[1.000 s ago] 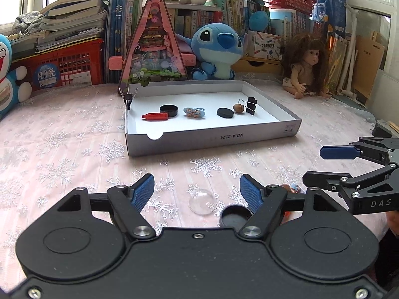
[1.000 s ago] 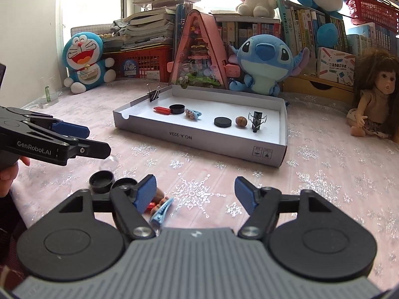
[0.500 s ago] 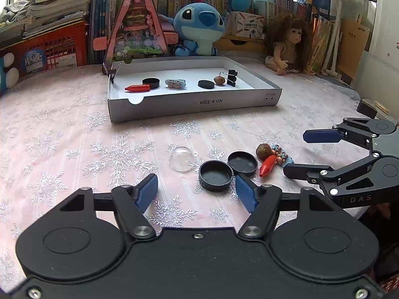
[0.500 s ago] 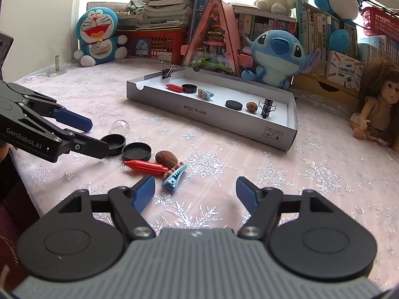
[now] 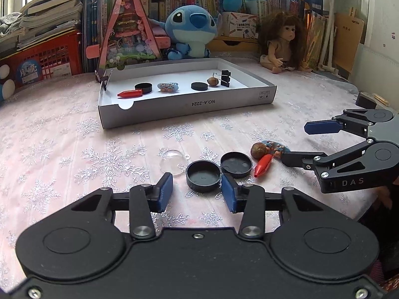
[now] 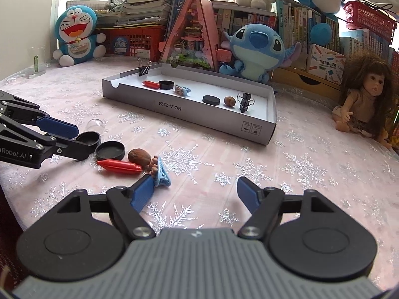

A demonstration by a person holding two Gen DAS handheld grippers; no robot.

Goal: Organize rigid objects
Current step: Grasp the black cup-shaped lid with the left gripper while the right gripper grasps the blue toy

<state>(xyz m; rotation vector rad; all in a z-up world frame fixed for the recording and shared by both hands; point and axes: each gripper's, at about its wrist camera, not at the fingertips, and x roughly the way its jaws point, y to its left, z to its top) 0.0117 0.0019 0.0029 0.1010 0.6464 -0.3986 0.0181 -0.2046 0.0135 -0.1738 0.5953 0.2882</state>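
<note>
Closing around a black cap [image 5: 203, 176], the left gripper [image 5: 197, 193] is not yet pressing it; right gripper [image 6: 197, 193], at three o'clock, is being held wide, empty.

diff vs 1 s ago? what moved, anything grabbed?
Left gripper came down and forward onto the near black cap; its jaws are closing around the cap, with a gap left at the left pad, so no grip yet. Right gripper stayed open; its view dipped toward the loose pile, its left finger by the blue clip. Nothing was let go. Box and its contents are unchanged.
</note>
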